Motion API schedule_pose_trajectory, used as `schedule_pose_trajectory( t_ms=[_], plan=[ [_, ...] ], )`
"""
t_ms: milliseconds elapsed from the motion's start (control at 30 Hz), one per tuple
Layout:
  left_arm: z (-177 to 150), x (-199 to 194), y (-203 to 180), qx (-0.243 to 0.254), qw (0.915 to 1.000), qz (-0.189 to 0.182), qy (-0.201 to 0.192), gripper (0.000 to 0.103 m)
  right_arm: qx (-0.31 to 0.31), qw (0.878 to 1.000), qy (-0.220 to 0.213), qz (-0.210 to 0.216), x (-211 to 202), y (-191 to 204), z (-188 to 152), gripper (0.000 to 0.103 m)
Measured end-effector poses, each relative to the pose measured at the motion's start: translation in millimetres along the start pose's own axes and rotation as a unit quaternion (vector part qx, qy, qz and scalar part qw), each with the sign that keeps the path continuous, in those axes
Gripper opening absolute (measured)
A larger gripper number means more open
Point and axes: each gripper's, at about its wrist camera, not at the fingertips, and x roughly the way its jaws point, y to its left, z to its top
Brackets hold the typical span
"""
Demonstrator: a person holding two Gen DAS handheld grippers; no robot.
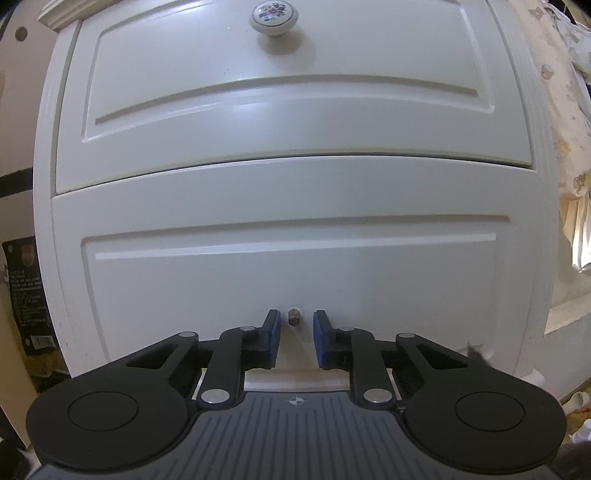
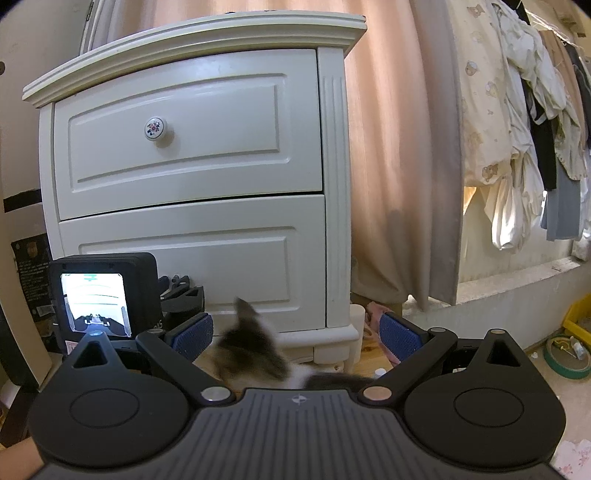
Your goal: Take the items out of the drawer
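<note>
Two blue-padded fingers of the left gripper (image 1: 295, 320) stand partly spread, one on each side of a small metal stud (image 1: 294, 316) that projects from the lower drawer (image 1: 288, 266) front. A narrow gap shows between each pad and the stud; contact is not visible. The stud sits low on the lower drawer panel, at its centre line. The left gripper points level and square at the drawer front, close to it.

Above the lower drawer, the upper drawer (image 1: 288, 85) carries a round ceramic knob (image 1: 274, 17) with a floral print. Both drawers are shut, flush with the white nightstand (image 2: 334, 184).

Right gripper (image 2: 295, 330) fingers are spread wide and hold nothing. This gripper sits back from the nightstand, aimed at its right front corner. Between the fingers and low in front of the nightstand, a blurred cat (image 2: 251, 350) stands on the floor. Left of the cat, against the lower drawer, the left gripper's camera unit (image 2: 103, 295) shows a lit screen with its own live view. No writing on it can be read.

Left of the nightstand, a dark label (image 1: 27, 291) carries small print too blurred to read. Right of the nightstand hangs a pink curtain (image 2: 399, 147), and beyond it, hanging clothes (image 2: 517, 110) with a bear print.
</note>
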Motion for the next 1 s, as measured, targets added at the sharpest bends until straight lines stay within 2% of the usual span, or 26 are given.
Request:
schedule_pose_trajectory(
  t_ms=[167,233,700,1000],
  plan=[
    [-4,2,0,-0.004,1.0,0.0,0.005,0.01,0.001,1.0,0.004,-0.001,2,-1,-1,0.103],
    [-2,5,1,-0.009,0.9999,0.003,0.009,0.003,0.0,1.0,0.005,-0.001,2,-1,-1,0.103],
    [-2,16,6,-0.034,0.9994,-0.006,0.005,0.001,0.0,1.0,0.008,-0.005,3,-4,-2,0.103],
    [3,4,11,-0.036,0.9993,-0.009,0.002,0.001,0.006,1.0,0.012,-0.007,5,-11,-4,0.103]
  ],
)
